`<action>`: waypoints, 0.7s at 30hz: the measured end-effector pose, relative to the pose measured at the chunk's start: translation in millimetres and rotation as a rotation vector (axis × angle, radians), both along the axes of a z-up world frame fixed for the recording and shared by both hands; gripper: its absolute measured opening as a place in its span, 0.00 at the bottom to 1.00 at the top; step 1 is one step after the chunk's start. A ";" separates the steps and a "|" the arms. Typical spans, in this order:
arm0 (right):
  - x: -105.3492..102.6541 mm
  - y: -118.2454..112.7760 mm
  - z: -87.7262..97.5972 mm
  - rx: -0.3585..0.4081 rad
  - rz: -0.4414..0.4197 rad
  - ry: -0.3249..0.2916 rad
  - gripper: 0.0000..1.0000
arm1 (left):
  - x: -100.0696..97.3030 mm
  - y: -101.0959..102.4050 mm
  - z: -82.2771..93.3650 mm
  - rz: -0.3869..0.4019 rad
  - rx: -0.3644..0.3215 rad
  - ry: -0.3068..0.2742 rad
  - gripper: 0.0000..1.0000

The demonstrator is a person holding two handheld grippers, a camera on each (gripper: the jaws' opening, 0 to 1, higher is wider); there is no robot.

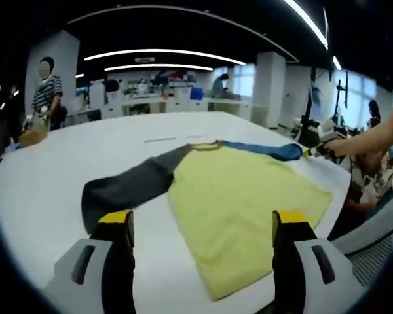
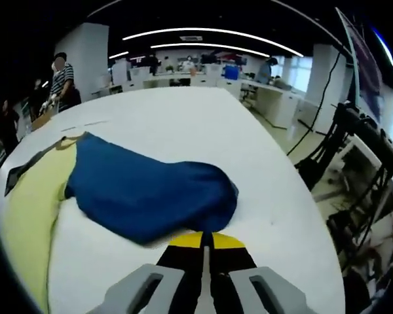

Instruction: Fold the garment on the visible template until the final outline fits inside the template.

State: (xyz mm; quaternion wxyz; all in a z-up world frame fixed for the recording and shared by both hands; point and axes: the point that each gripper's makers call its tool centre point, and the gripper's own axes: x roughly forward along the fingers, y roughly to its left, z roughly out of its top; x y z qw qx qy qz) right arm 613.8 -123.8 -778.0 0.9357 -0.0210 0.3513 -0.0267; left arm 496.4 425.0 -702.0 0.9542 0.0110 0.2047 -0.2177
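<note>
A yellow shirt (image 1: 239,212) lies flat on the white table (image 1: 65,163), with a dark grey sleeve (image 1: 128,186) stretched to the left and a blue sleeve (image 1: 262,149) to the far right. My left gripper (image 1: 203,219) hovers open over the shirt's near hem, one jaw beside the grey sleeve and one over the yellow cloth. In the right gripper view the blue sleeve (image 2: 144,190) lies rumpled just ahead, next to the yellow body (image 2: 26,209). My right gripper (image 2: 206,241) is shut on the sleeve's near edge; it is also seen as the right gripper (image 1: 316,151) in a hand.
A faint line mark (image 1: 160,139) lies on the table beyond the collar. The table edge (image 2: 314,216) runs close on the right, with cables and stands (image 2: 360,150) past it. A person (image 1: 47,98) stands at the far left, and desks (image 1: 170,98) line the back.
</note>
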 end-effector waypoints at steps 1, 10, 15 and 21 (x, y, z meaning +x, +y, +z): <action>-0.6 0.3 0.4 0.003 0.001 0.000 0.00 | -0.2 -1.4 0.5 -0.002 -0.001 0.000 0.84; -8.2 -0.2 17.1 -0.047 0.050 -0.036 0.00 | -0.2 -6.9 3.2 -0.012 0.001 0.001 0.83; -10.1 -6.9 30.0 -0.078 0.065 -0.058 0.00 | 0.9 -10.5 4.4 -0.019 -0.003 -0.002 0.83; -10.4 -16.3 45.2 -0.086 0.064 -0.084 0.00 | 1.7 -10.7 4.3 -0.023 -0.009 -0.003 0.83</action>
